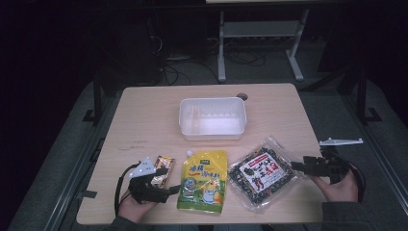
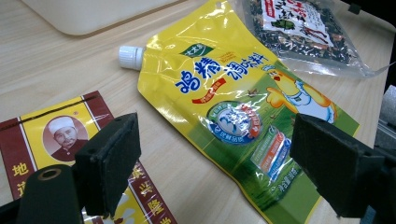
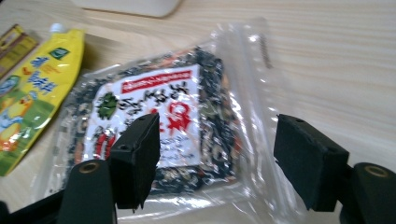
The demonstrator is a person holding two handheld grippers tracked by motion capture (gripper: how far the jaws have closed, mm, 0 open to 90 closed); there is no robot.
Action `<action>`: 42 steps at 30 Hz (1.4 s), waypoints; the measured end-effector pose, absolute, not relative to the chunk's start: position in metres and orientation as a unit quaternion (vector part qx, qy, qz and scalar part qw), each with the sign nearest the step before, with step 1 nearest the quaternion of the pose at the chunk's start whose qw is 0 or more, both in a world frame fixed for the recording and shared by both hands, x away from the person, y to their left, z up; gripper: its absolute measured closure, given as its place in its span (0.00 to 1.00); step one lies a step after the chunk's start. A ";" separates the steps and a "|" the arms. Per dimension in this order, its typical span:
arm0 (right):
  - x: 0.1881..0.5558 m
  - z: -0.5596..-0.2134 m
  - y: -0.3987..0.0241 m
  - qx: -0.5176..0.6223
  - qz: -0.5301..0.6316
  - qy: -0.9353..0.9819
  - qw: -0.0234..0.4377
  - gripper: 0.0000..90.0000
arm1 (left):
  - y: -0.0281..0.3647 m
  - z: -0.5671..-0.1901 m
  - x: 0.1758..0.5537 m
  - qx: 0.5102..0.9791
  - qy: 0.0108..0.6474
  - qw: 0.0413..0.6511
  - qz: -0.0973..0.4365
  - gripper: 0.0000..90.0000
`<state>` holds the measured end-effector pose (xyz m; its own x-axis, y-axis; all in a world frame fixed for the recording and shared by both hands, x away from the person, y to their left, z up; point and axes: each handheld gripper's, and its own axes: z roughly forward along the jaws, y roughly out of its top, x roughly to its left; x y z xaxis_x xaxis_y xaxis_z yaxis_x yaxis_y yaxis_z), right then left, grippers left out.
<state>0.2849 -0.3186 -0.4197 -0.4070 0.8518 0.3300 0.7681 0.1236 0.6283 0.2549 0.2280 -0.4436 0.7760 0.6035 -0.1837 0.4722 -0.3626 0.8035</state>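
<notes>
Currently the right tongs (image 1: pixel 299 166) are approaching the clear bag of dark mixed grains (image 1: pixel 261 173), which is lying flat on the table (image 1: pixel 144 115) at the near right, just beside the yellow spouted pouch (image 1: pixel 204 180). In the right gripper view the jaws are standing apart, one pad hanging over the bag's printed label (image 3: pixel 154 121) and the other over the clear sealed margin toward the bare wood; no pad is pressing on the film. The left tongs (image 2: pixel 215 163) are likewise standing apart, hovering low between the red-and-yellow sachet (image 2: pixel 56 140) and the yellow spouted pouch, gripping nothing. The white plastic tub (image 1: pixel 212 118) is sitting empty farther back, at the middle of the table, well apart from all three packets.

Judged from this layout, the step in hand is the approach for picking up the grain bag, probably for transfer into the tub. The next move is calling for the right tongs to descend until the film edge is lying between the pads, then close. Since the bag is flat and slack, a grip on the sealed margin is looking more reliable than one across the filled middle. The film is glossy and may slip, so a firm closure before lifting is advisable.
</notes>
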 end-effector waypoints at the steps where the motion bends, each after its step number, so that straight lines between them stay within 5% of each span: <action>1: 0.285 -0.420 -0.320 0.546 0.377 0.746 0.056 0.35 | 0.228 -0.443 0.255 0.822 0.327 0.461 0.072 0.18; 31: 0.282 -0.442 -0.352 0.616 0.331 0.713 0.047 0.45 | 0.225 -0.445 0.255 0.826 0.325 0.455 0.067 0.18; 42: 0.282 -0.447 -0.356 0.632 0.324 0.703 0.031 0.57 | 0.221 -0.446 0.254 0.831 0.320 0.451 0.068 0.18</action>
<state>0.2824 -0.3561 -0.4474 -0.1990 0.9093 0.3654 0.8687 -0.0089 0.4953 0.2542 0.2207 -0.4458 0.7865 0.5921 -0.1757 0.4701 -0.3894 0.7920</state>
